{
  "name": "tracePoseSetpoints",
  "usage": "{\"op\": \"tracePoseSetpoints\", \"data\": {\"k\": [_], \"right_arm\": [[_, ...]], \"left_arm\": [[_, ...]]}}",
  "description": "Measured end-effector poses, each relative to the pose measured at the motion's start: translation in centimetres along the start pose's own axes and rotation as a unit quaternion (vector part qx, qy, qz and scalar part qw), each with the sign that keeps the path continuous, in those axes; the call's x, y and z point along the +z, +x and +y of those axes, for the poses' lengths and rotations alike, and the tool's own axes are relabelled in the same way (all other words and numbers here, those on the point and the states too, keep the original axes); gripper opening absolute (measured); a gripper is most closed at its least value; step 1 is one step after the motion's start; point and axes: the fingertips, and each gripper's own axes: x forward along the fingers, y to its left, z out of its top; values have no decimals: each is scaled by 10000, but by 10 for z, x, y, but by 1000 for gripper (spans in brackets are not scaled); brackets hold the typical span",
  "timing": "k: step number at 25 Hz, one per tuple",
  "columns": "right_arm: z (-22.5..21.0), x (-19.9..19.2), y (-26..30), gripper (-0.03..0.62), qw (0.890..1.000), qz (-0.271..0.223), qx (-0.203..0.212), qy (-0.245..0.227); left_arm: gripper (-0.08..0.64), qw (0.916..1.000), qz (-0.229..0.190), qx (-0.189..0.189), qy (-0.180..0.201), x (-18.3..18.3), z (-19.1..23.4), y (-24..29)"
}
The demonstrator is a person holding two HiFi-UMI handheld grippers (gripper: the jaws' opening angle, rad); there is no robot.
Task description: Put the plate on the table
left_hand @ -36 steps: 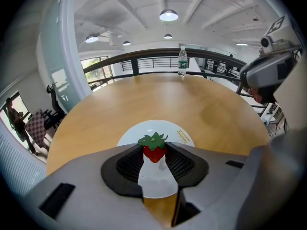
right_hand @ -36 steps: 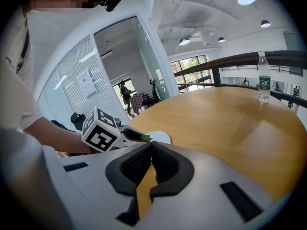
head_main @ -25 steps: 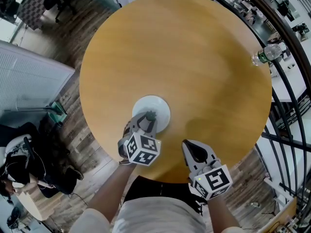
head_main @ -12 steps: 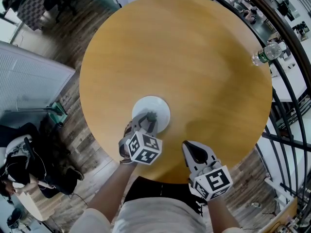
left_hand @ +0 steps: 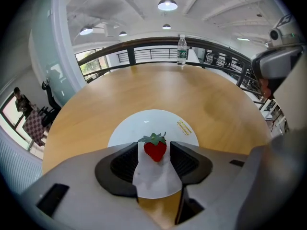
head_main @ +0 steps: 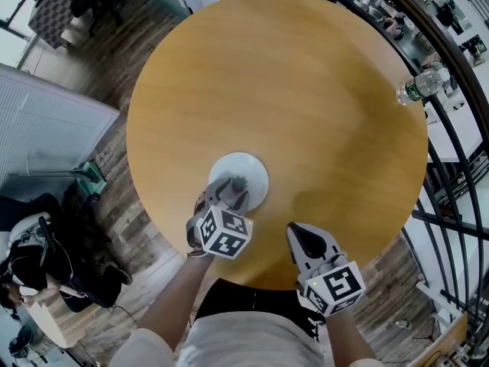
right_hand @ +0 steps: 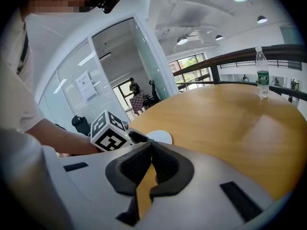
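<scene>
Round wooden table (head_main: 306,90), near edge: white plate (head_main: 248,167) lying flat, strawberry (left_hand: 155,149) on it. Left gripper (head_main: 234,186): jaws opening over the plate's near half, flanking the strawberry without touching it. Right gripper (head_main: 298,232): jaws closed, empty, off the plate.

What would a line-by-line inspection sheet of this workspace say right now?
Surface: round wooden table.
Job's things: white plate flat on the table, strawberry on it.
Clutter: water bottle upright at the far right edge.
Grippers: left gripper jaws opening, strawberry between them; right gripper shut, empty, over the near edge.
Cables: nothing seen.
Surroundings: black railing, wood floor, seated person lower left.
</scene>
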Motion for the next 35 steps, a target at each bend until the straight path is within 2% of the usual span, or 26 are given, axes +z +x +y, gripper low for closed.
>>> {"op": "tracePoseSetpoints", "data": {"k": [7,11,14,20,27,35], "right_arm": [[6,8,-1,21,10000,-34,-12,-58],[10,16,-7,21,9999,-77,-45,-141],[13,23,-14,21,9996,-142,-53,-231],[26,44,-30,21,9986,-322,-90,-409],[36,62,-59,21,9975,-385,-126,-572],[42,76,-79,21,9967,-408,-190,-676]], "left_arm": [[222,9996,-140,-108,-211,-2,-4,-18],[218,9973,-441,-151,-565,7,-2,-41],[185,9933,-806,-207,-807,22,-4,-66],[106,9833,-1501,-321,-983,49,-9,-136],[57,9705,-1984,-397,-1312,60,-21,-207],[28,9581,-2370,-284,-1585,66,-30,-250]]}}
